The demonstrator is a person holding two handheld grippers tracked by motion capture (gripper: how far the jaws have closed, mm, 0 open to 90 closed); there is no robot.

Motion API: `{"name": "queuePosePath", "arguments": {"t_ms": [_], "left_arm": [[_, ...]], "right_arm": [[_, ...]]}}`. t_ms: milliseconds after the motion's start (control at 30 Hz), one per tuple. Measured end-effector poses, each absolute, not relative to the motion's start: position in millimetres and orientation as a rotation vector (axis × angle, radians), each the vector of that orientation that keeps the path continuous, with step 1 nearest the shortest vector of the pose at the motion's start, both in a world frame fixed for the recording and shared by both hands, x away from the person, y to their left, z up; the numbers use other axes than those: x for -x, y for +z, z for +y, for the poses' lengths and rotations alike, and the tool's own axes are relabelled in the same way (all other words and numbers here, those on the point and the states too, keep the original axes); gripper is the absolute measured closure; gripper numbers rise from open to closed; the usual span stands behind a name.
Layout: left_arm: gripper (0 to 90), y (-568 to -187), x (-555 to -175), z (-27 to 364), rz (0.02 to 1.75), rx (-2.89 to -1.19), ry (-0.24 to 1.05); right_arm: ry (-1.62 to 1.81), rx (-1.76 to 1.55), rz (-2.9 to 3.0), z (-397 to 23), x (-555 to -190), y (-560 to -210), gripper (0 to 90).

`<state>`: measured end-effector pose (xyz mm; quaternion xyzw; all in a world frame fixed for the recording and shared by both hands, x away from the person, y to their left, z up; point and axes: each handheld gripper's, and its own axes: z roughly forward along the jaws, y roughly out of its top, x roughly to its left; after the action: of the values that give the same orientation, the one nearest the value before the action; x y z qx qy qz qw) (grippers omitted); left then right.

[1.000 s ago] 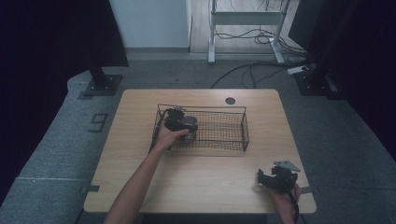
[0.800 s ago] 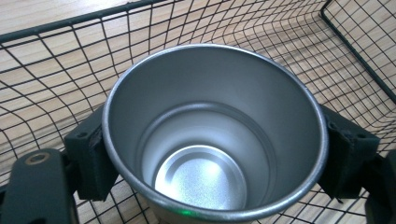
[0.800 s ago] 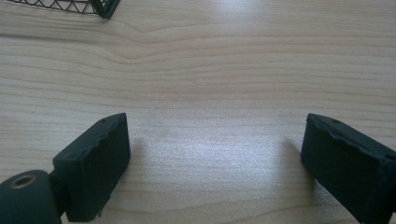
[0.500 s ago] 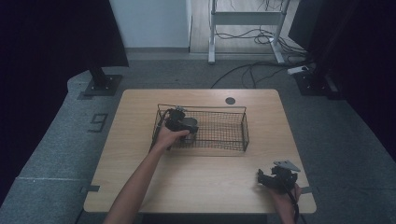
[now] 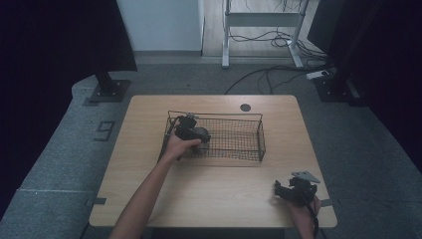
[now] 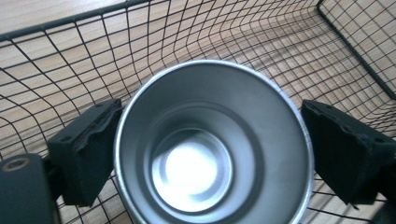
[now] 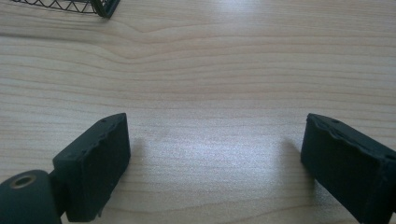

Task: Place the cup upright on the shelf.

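Note:
A shiny metal cup (image 6: 212,140) sits between the two black jaws of my left gripper (image 6: 210,158), its open mouth facing the camera. Both pads (image 6: 88,154) press against its rim. From above, the left gripper (image 5: 195,133) and the cup (image 5: 202,133) are inside the left end of a black wire basket (image 5: 249,117) on the wooden table (image 5: 214,189). My right gripper (image 5: 281,189) rests near the table's front right corner. Its jaws (image 7: 215,163) are wide open over bare wood, with nothing between them.
The basket's right half holds nothing. A corner of the basket (image 7: 105,7) shows at the top left of the right gripper view. A dark round grommet (image 5: 245,107) sits near the table's far edge. Cables and stand bases lie on the floor beyond.

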<state>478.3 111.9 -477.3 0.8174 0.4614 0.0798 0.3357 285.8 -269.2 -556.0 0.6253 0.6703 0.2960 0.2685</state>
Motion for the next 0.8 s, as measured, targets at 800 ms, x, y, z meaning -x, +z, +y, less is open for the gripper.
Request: {"name": "queuePosePath", "arguments": {"t_ms": [800], "left_arm": [[9.5, -439.0, -415.5, 146.2, 1.054, -2.024, 0.349]], "right_arm": [[0.798, -1.687, 1.808, -269.2, -285.8, -556.0, 8.2]]}}
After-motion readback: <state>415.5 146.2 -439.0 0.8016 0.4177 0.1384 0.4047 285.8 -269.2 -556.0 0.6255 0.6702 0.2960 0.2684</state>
